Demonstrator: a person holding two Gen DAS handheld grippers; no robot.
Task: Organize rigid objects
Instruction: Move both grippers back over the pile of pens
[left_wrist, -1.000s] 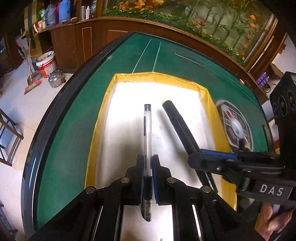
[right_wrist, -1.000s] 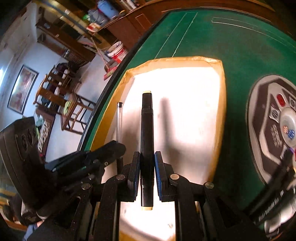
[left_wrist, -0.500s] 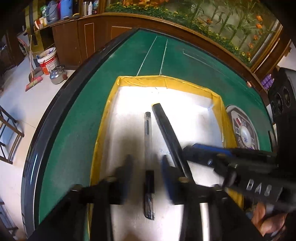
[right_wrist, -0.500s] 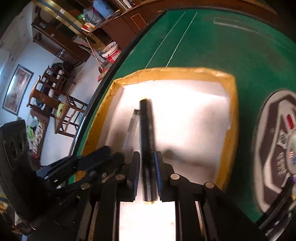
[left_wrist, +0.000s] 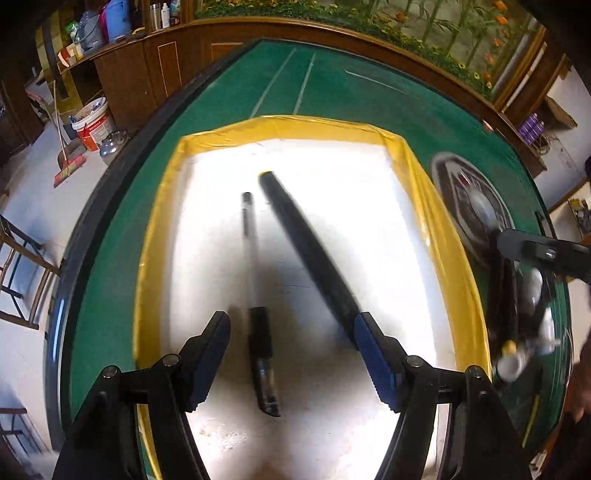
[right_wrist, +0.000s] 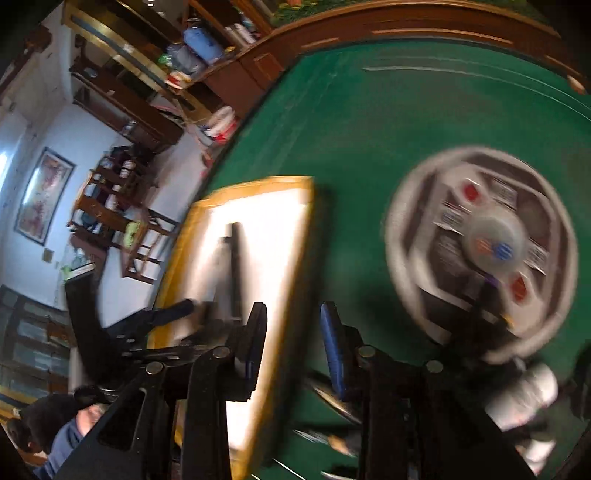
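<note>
Pen (left_wrist: 258, 295) on white tray (left_wrist: 417, 206) between spread left gripper (left_wrist: 291, 354) fingers (left_wrist: 210, 350)

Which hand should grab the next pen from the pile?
Probably the right. The right gripper is open, above the tray's yellow rim, beside the loose pens. The left gripper hangs open over the tray.

Pens in the tray: you have two, one clear gel pen (left_wrist: 255, 295) and one thick black marker (left_wrist: 306, 247), lying side by side.
Trays: one, white with a yellow rim (left_wrist: 436, 206), on your green worktop (left_wrist: 332, 96).
Claws: two, a left claw (left_wrist: 291, 345) and a right claw (right_wrist: 293, 345).
Round control panels in the worktop: one (right_wrist: 480, 247).
Loose items by that panel: blurred; you cannot count them.
</note>
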